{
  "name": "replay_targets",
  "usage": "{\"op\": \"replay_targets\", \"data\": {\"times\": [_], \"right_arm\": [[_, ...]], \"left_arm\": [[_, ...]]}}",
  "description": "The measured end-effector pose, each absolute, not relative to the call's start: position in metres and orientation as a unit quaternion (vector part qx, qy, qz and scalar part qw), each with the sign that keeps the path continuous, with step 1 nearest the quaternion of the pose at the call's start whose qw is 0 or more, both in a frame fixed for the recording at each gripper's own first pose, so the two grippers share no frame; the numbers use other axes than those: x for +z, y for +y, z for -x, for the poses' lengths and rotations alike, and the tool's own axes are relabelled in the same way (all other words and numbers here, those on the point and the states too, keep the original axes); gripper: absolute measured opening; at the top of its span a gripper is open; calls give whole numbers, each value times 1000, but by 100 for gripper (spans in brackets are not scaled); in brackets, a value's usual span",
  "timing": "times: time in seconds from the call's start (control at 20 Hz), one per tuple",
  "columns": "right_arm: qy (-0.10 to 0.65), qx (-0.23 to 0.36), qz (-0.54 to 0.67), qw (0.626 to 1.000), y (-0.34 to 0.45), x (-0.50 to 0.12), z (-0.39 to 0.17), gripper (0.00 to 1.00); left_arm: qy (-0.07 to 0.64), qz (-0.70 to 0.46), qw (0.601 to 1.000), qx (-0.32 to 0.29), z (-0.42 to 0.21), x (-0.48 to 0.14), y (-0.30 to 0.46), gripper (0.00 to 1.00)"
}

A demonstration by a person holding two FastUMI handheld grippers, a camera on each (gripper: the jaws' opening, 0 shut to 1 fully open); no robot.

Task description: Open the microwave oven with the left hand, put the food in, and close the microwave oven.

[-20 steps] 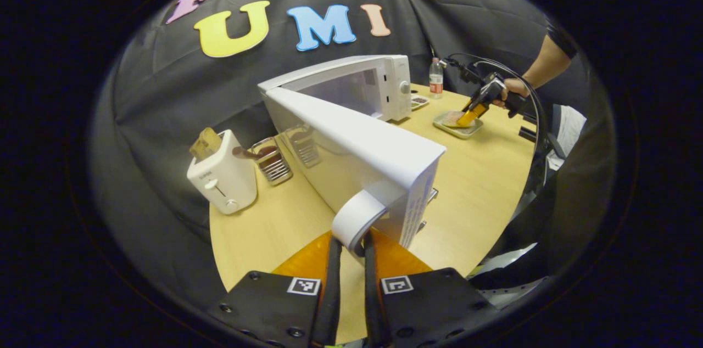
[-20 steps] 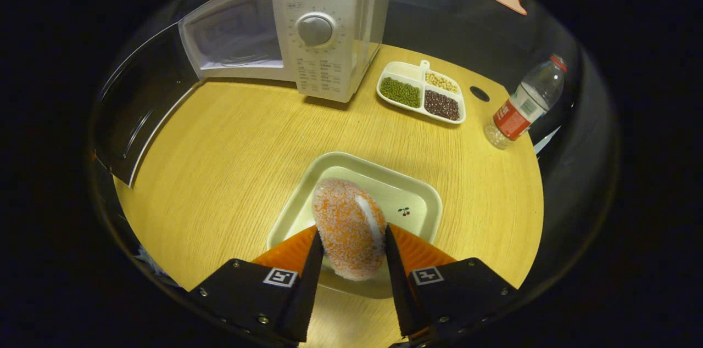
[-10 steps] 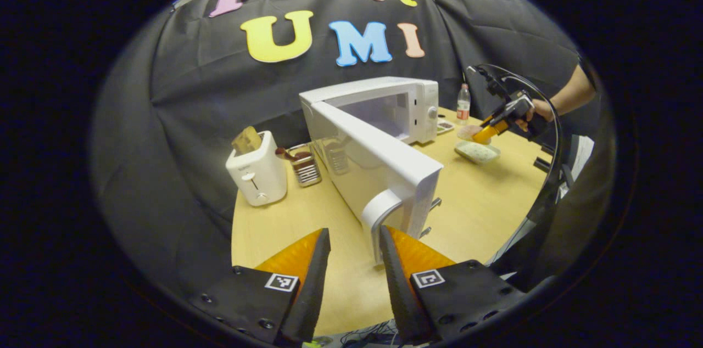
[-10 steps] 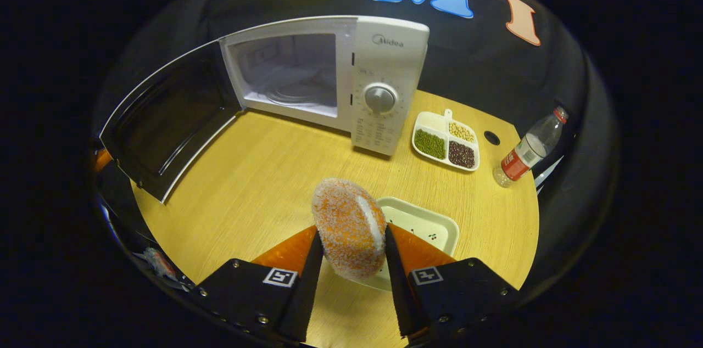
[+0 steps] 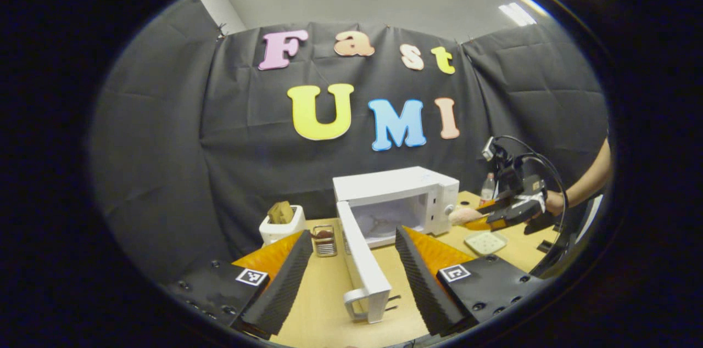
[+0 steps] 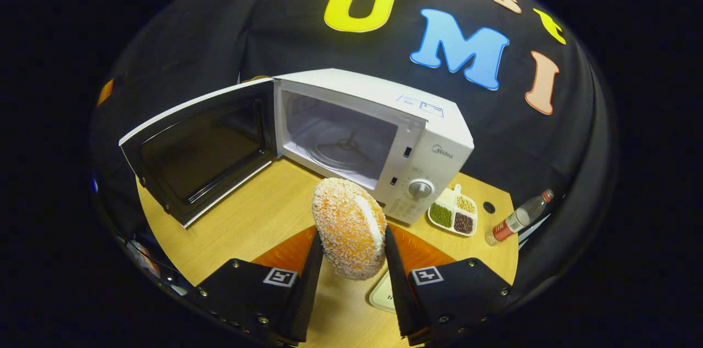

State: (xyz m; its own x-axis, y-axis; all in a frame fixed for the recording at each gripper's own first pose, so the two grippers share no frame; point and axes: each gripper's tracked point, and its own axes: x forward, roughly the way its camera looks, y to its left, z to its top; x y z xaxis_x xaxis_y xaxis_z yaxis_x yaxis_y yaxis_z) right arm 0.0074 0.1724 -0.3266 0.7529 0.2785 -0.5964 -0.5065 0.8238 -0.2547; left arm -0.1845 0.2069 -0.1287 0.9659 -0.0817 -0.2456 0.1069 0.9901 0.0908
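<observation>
The microwave oven (image 6: 379, 139) stands on the table (image 6: 247, 222) with its door (image 6: 203, 147) swung wide to the side, the cavity facing the right gripper (image 6: 351, 260). That gripper's fingers press on both flat sides of the food (image 6: 349, 235), a crumb-coated round bun held on edge above the table, just in front of the oven's opening, its long axis upright. The left gripper (image 5: 349, 276) is spread wide and holds nothing, the door's handle (image 5: 357, 301) between its fingers, untouched.
</observation>
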Motion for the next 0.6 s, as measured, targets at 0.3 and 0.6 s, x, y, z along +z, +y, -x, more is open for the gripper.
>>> {"op": "replay_targets", "data": {"times": [0.3, 0.6], "right_arm": [[185, 229, 342, 892, 195, -305, -39, 61], [94, 240, 489, 834, 226, -314, -82, 61]], "left_arm": [[90, -12, 996, -27, 179, -96, 173, 97], [73, -33, 996, 28, 181, -75, 172, 97]]}}
